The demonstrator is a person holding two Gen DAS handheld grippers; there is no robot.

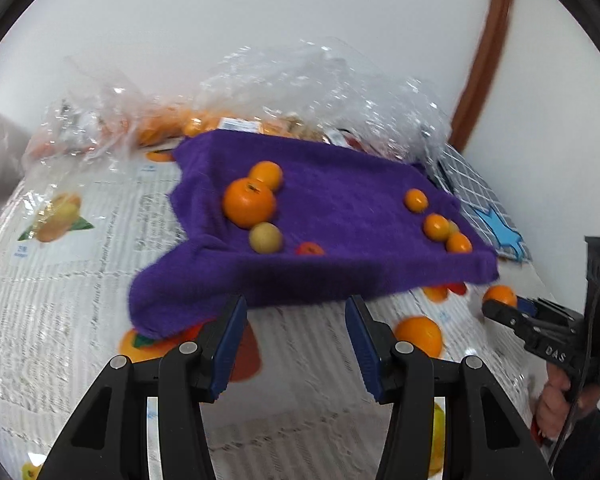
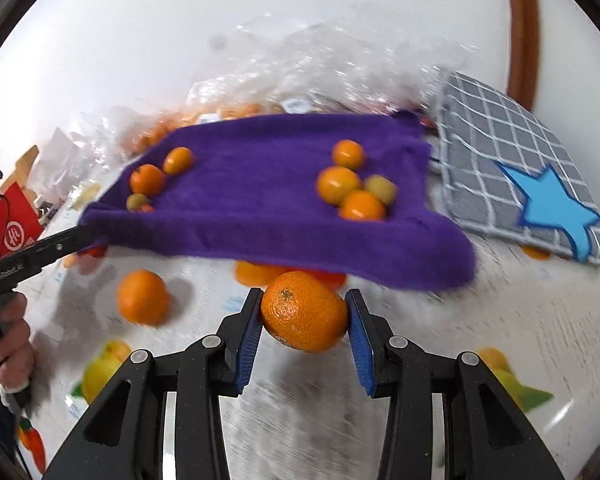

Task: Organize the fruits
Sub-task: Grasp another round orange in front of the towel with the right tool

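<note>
A purple towel (image 1: 332, 208) lies on the table with two clusters of fruit on it. The left cluster holds a large orange (image 1: 249, 202) and a yellow-green fruit (image 1: 265, 237); the right one holds small oranges (image 1: 436, 226). My left gripper (image 1: 296, 304) stands open just before the towel's near edge, with nothing between its fingers. My right gripper (image 2: 304, 296) is shut on a tangerine (image 2: 304, 312), held above the table in front of the towel (image 2: 284, 200). A loose orange (image 2: 142, 296) rests on the table to the left of it.
Crinkled clear plastic bags (image 1: 260, 92) holding more oranges sit behind the towel against the white wall. A grey checked cloth with a blue star (image 2: 520, 168) lies to the right. A red box (image 2: 14, 224) stands at far left. The tablecloth (image 1: 60, 280) is printed with fruit pictures.
</note>
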